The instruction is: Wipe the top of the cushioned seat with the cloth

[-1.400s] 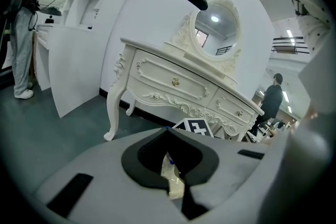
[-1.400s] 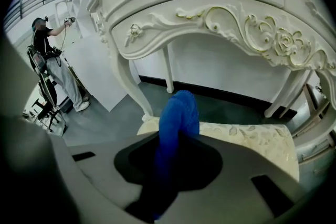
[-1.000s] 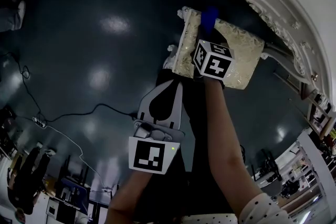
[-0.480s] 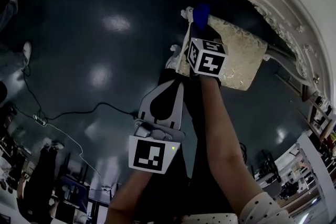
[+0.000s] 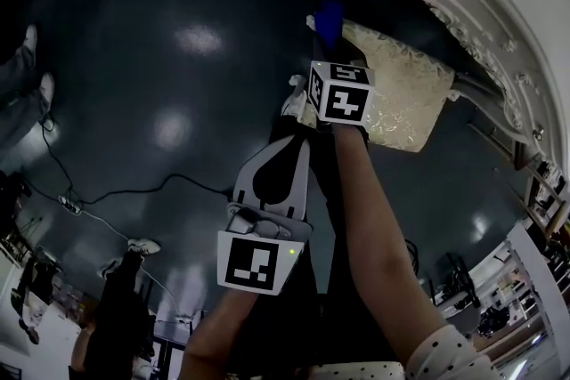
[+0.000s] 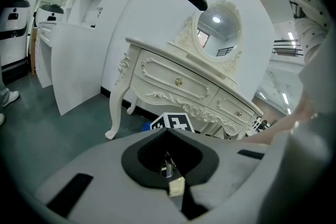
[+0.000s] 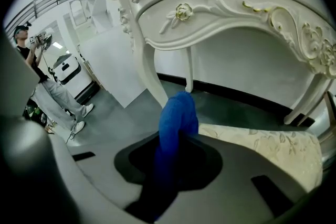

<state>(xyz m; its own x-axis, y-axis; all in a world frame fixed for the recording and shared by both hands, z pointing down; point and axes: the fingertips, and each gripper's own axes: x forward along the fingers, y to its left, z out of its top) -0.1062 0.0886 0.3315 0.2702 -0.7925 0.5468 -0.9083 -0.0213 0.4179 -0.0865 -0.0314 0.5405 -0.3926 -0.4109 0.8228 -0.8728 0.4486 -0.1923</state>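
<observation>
Clamping cloth point(image 7: 177, 113), right tongs point(image 7: 169, 162), at seat point(image 7: 262, 144) edge

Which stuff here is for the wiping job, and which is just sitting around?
For the job: blue cloth, cushioned seat, right gripper shut on the cloth.
Just around: white dressing table, floor cable, left gripper, shut and empty.

head: steep down onto seat point(image 5: 405, 93) | left: faces dresser point(image 6: 178, 84) | right: near, under same dresser
</observation>
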